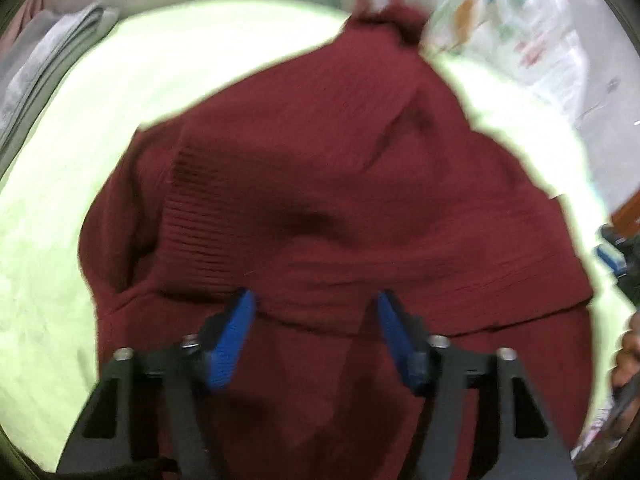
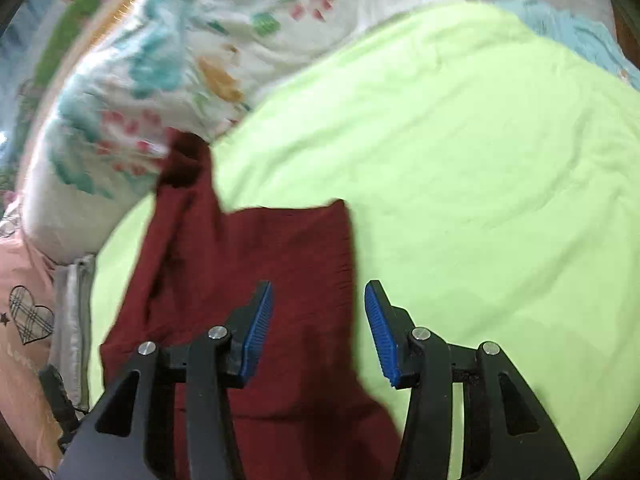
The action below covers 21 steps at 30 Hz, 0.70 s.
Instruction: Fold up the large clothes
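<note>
A dark red knitted sweater [image 1: 320, 184] lies partly folded on a light green sheet [image 1: 80, 160]. Its ribbed cuff or hem [image 1: 192, 232] shows at the left. My left gripper [image 1: 314, 300] is open, its blue pads hovering just over the near fold of the sweater. In the right wrist view the sweater [image 2: 260, 264] lies at the lower left on the green sheet [image 2: 480, 160]. My right gripper [image 2: 318, 292] is open above the sweater's right edge, holding nothing.
A floral quilt [image 2: 160, 60] is bunched at the far edge of the bed, touching the sweater's far end. Folded grey cloth [image 1: 36, 72] lies at the left. A pink fabric with a heart print [image 2: 24, 312] is at the left edge.
</note>
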{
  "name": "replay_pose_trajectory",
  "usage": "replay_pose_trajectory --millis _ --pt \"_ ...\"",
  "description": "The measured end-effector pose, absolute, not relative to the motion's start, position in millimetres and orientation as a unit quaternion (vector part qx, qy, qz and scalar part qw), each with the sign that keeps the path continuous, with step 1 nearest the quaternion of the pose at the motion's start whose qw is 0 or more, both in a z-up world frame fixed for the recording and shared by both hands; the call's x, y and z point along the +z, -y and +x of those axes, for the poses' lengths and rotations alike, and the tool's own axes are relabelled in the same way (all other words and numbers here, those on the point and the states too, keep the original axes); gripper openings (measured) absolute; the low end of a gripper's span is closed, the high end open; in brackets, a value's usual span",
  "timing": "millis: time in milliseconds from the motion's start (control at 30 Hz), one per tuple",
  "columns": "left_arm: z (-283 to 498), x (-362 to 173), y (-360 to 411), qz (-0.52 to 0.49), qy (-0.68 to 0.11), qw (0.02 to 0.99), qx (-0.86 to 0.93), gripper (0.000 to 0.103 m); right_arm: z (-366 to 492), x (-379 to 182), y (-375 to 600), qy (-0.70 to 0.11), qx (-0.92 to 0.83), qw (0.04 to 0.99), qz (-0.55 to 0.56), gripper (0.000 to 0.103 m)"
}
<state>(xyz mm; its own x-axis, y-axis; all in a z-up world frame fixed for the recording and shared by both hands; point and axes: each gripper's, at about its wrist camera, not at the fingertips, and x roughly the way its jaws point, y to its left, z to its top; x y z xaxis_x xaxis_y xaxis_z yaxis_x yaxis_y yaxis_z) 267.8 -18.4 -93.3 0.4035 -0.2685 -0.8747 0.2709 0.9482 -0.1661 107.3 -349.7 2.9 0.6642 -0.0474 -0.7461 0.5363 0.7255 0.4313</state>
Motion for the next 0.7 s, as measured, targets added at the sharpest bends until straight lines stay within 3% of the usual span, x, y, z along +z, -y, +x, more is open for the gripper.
replay_pose_trajectory --millis 133,167,200,267,367,433,533,600,700 --pt "269.1 -88.2 3.8 -0.02 -0.523 0.835 -0.166 0.05 138.6 -27.2 360.5 -0.413 -0.129 0.835 0.342 0.049" --pt "268.0 -86.8 3.8 -0.017 -0.523 0.835 -0.168 0.05 147.5 -36.2 358.6 -0.428 -0.126 0.829 0.338 0.043" --pt "267.7 -86.1 4.3 -0.014 -0.525 0.834 -0.169 0.05 152.8 -39.6 353.5 -0.438 -0.114 0.829 0.33 0.006" --pt "261.8 -82.3 9.5 -0.01 -0.525 0.833 -0.172 0.051 149.8 -33.9 350.9 -0.434 -0.118 0.839 0.306 0.008" --pt "258.1 -86.7 12.6 -0.007 -0.526 0.832 -0.176 0.06 141.0 -28.3 362.5 -0.426 -0.139 0.84 0.305 0.009" --pt "257.8 -92.6 17.3 0.009 -0.525 0.834 -0.171 0.061 143.7 -35.7 362.0 -0.45 -0.128 0.828 0.309 0.015" --pt "251.5 -82.4 14.4 0.011 -0.523 0.833 -0.18 0.061 134.4 -20.5 352.8 -0.432 -0.147 0.839 0.295 0.033" --pt "252.7 -63.2 6.2 -0.005 -0.513 0.837 -0.191 0.061 118.7 2.1 342.3 -0.396 -0.165 0.86 0.278 0.056" --pt "270.6 -33.2 -4.7 -0.012 -0.49 0.853 -0.182 0.071 110.9 18.7 320.5 -0.364 -0.116 0.877 0.291 0.057"
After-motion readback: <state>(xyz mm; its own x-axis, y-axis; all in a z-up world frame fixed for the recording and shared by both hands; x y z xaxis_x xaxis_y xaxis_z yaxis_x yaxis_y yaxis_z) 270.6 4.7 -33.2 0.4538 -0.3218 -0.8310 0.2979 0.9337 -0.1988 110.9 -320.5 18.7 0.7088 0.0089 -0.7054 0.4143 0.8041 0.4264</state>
